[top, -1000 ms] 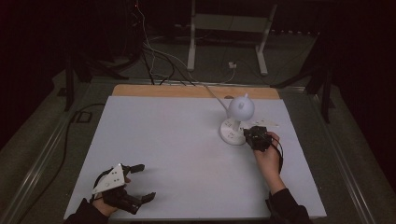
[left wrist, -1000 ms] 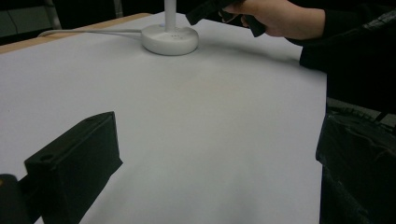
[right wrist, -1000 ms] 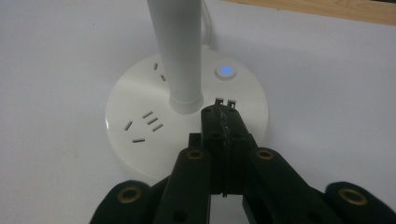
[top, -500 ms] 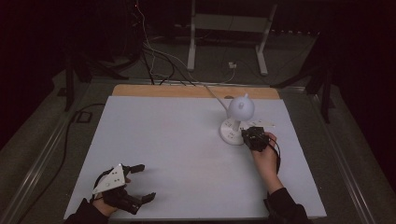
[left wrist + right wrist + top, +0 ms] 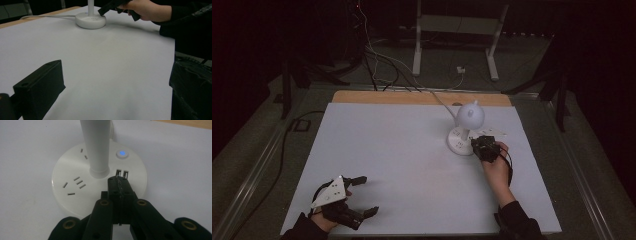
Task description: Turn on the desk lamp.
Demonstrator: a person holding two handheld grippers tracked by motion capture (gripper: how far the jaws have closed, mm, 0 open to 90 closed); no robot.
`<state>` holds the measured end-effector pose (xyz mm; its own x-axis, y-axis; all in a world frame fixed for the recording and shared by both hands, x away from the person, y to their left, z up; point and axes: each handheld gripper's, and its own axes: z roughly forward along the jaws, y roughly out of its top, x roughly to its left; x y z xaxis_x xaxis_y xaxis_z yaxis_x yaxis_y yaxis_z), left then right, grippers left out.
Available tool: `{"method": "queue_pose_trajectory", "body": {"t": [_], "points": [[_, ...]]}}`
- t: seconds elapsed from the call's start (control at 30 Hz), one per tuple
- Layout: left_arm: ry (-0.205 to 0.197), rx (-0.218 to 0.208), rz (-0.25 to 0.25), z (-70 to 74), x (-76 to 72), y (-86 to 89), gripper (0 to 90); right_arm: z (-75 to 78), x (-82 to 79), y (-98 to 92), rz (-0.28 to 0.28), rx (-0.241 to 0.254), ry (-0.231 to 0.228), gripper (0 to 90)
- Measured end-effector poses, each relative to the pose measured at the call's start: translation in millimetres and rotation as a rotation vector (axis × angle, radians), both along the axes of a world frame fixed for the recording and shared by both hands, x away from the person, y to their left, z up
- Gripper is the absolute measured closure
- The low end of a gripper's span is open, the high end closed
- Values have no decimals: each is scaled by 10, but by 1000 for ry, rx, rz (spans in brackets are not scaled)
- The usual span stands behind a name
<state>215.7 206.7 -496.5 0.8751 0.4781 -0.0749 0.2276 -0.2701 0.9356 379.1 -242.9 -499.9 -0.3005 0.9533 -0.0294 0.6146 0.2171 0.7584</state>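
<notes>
resting its clenched tips on the lamp base by the usb ports, the right hand-held gripper grasps nothing; the left hand-held gripper lies released on the desk.

Person in dark long sleeves. Each hand carries a black two-jaw gripper with brass-ringed screw holes; the left gripper bears a grey three-cornered plate.

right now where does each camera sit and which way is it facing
High view: above the person's side, looking forward and down at the table; both forearms and grippers show.
Left gripper view: rides the left gripper, looking low across the table; own open jaws.
Right gripper view: rides the right gripper, looking down; own shut jaws.
All three share the lamp base.
</notes>
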Motion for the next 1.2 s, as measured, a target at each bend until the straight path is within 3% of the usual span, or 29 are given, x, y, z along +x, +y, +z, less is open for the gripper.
{"method": "queue_pose_trajectory", "body": {"t": [0.53, 0.63, 0.8, 0.97, 1.1, 1.2], "points": [[1, -2, 0, 0, 0, -3, 3, -15, -16, 10, 2, -14, -14, 900], [1, -6, 1, 2, -3, -1, 4, -1, -2, -24, 1, 36, 6, 899], [3, -5, 2, -1, 5, 3, 3, 46, -12, -48, 19, 47, -21, 773], [0, -6, 1, 3, 0, 4, 3, 73, -28, -62, 64, 83, -34, 526], [0, -8, 2, 4, 1, 6, 3, 109, -45, -61, 99, 111, -38, 419], [0, -8, 2, 4, 1, 6, 3, 146, -62, -43, 99, 111, -36, 268]]}}
